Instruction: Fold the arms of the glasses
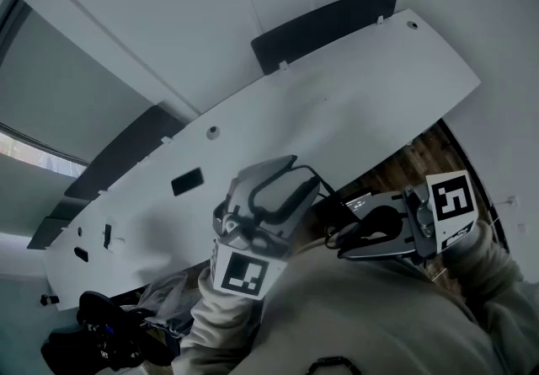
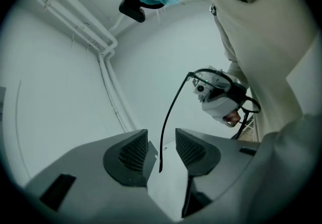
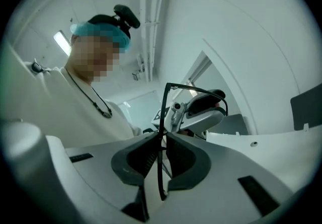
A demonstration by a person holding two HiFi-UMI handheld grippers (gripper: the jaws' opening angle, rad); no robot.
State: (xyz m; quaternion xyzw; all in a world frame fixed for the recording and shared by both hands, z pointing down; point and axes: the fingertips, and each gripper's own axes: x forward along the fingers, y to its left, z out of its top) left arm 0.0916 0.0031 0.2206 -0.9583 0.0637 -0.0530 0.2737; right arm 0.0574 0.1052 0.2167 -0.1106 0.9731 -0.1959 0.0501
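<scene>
Both grippers are held up in front of my chest, facing each other, with a thin black pair of glasses (image 3: 164, 117) between them. My right gripper (image 3: 162, 142) is shut on a thin black bar of the glasses, which runs upright through its pads. One arm of the glasses (image 2: 168, 117) curves down into the gap of my left gripper (image 2: 161, 140). That gripper's jaws stand open and the pads do not touch the arm. In the head view the left gripper (image 1: 261, 213) and right gripper (image 1: 396, 226) sit close together, and the glasses are hard to make out there.
A long white table (image 1: 337, 104) lies beyond the grippers, with dark panels (image 1: 324, 28) along its far edge and a small black object (image 1: 187, 182) on it. Wooden floor (image 1: 421, 163) shows at the right. My light-sleeved body fills the lower head view.
</scene>
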